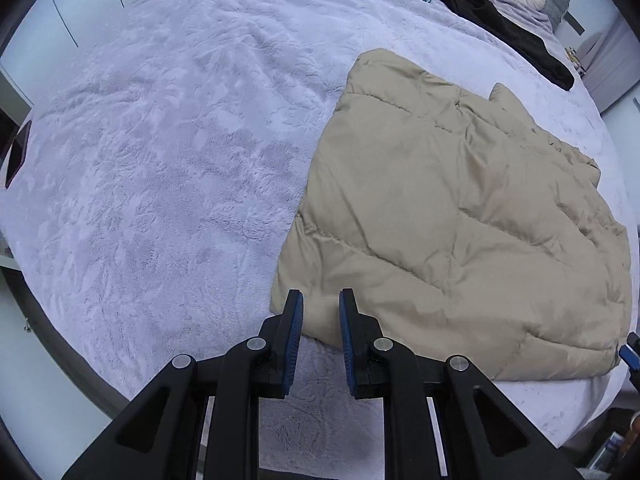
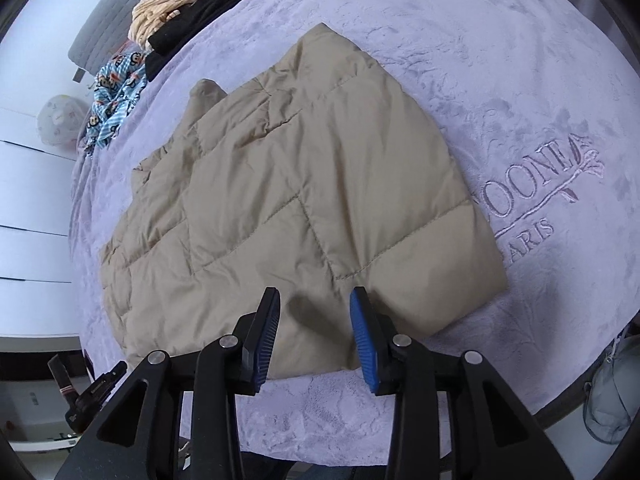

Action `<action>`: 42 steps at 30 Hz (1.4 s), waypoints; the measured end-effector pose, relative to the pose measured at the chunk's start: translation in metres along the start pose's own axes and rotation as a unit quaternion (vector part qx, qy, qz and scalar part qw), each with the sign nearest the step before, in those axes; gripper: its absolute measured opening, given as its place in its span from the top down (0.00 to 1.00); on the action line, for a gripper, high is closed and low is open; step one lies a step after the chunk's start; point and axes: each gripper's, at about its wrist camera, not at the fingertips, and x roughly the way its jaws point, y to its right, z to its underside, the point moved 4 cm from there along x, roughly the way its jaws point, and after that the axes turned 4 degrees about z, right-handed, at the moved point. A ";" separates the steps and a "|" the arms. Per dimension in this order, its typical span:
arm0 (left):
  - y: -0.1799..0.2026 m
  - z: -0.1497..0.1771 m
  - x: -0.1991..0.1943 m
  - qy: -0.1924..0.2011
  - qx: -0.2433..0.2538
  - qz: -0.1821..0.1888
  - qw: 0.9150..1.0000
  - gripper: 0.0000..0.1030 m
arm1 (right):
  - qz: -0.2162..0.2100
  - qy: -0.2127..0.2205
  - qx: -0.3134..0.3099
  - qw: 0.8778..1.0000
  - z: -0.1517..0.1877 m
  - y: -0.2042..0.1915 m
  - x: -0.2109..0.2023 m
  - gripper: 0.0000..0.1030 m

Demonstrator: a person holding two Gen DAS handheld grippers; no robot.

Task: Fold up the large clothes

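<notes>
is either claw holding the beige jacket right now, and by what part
Nothing is held. The left claw and right claw both hover open above the near edge of the folded beige jacket.

Lilac plush bed [image 1: 160, 140]; white drawers [image 2: 28, 208] beside.

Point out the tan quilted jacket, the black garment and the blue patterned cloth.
tan quilted jacket [image 2: 280, 200]: right wrist view, middle of its quilted top panel.
black garment [image 1: 516, 36]: left wrist view, middle of its long dark stretch.
blue patterned cloth [image 2: 116, 92]: right wrist view, centre of the crumpled print.
</notes>
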 end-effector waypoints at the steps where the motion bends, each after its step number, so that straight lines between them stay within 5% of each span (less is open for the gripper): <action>1: 0.003 0.000 -0.005 0.005 0.006 -0.007 1.000 0.81 | -0.004 0.001 -0.003 1.000 0.001 -0.003 -0.003 0.56; 6: 0.022 0.001 -0.025 0.018 0.023 -0.010 1.000 0.81 | -0.018 -0.001 -0.025 1.000 0.009 -0.020 -0.010 0.44; 7: 0.025 0.002 -0.027 0.020 0.025 -0.012 0.999 0.69 | -0.022 -0.003 -0.030 0.999 0.010 -0.023 -0.011 0.43; 8: 0.028 0.003 -0.030 0.023 0.025 -0.015 0.999 0.31 | -0.025 -0.004 -0.033 0.999 0.010 -0.030 -0.009 0.42; 9: 0.029 0.004 -0.035 0.032 0.023 -0.023 0.999 0.10 | -0.027 -0.006 -0.038 0.999 0.012 -0.033 -0.009 0.40; 10: 0.031 0.005 -0.040 0.048 0.023 -0.029 0.998 0.01 | -0.028 -0.008 -0.046 0.999 0.014 -0.036 -0.010 0.38; 22: 0.054 0.035 -0.059 0.049 0.050 -0.060 0.996 0.01 | -0.032 -0.034 -0.093 0.995 0.041 -0.043 -0.008 0.36; 25: 0.058 0.032 -0.057 0.044 0.064 -0.056 0.995 0.01 | -0.029 -0.034 -0.097 0.994 0.046 -0.045 -0.008 0.26; 28: 0.056 0.024 -0.053 0.040 0.073 -0.066 0.994 0.01 | -0.032 -0.020 -0.092 0.995 0.046 -0.050 -0.011 0.26; 42: 0.027 -0.042 -0.041 0.025 0.107 0.000 0.994 0.01 | -0.027 -0.007 -0.077 0.997 0.050 -0.130 0.019 0.15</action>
